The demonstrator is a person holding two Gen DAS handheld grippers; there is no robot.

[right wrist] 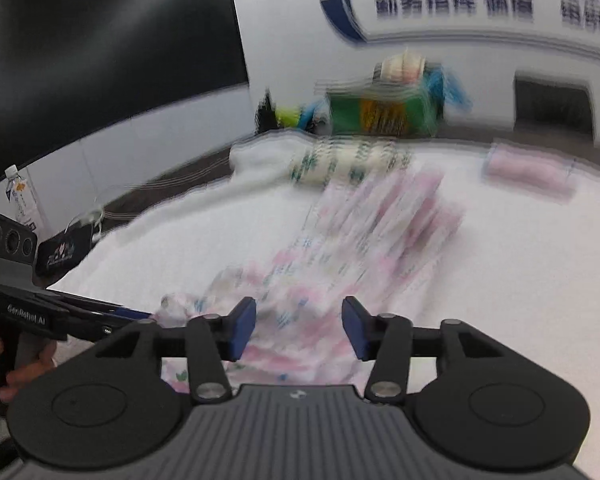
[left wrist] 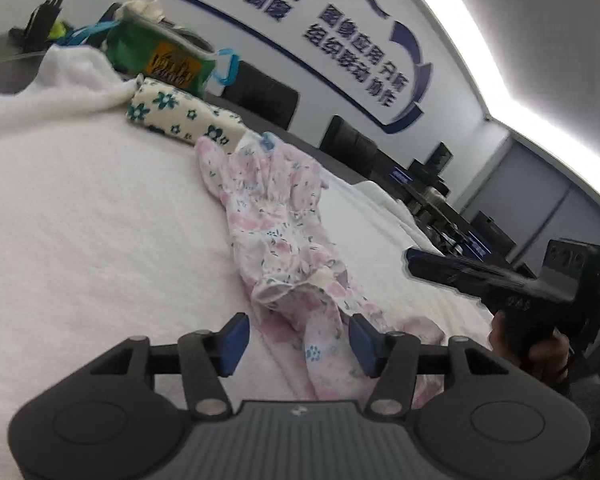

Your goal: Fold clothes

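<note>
In the left wrist view, the left gripper (left wrist: 298, 344) stood low over a white cloth (left wrist: 84, 232) with its blue pads (left wrist: 236, 344) parted about halfway; a rumpled pink floral garment (left wrist: 284, 248) lay strung out from near to far, its near end between the pads without either pad pressing on it. Beyond the garment's far end sat a folded cream piece with teal flowers (left wrist: 172, 114), touching or just beside it, and farther left a green bag (left wrist: 160, 56). At the right edge a hand (left wrist: 540, 354) held the right gripper (left wrist: 416, 262), whose opening could not be told from here. The right wrist view was blurred. There the right gripper (right wrist: 299, 328) also stood half open, the garment (right wrist: 340, 256) running from between its pads toward the far side, neither pad clamped on it. The cream piece (right wrist: 348, 160) lay beyond, a pink roll (right wrist: 528, 170) far right, the bag (right wrist: 384, 110) behind. The left gripper (right wrist: 136, 314) came in at near left, and a bottle (right wrist: 22, 196) stood at far left.
</note>
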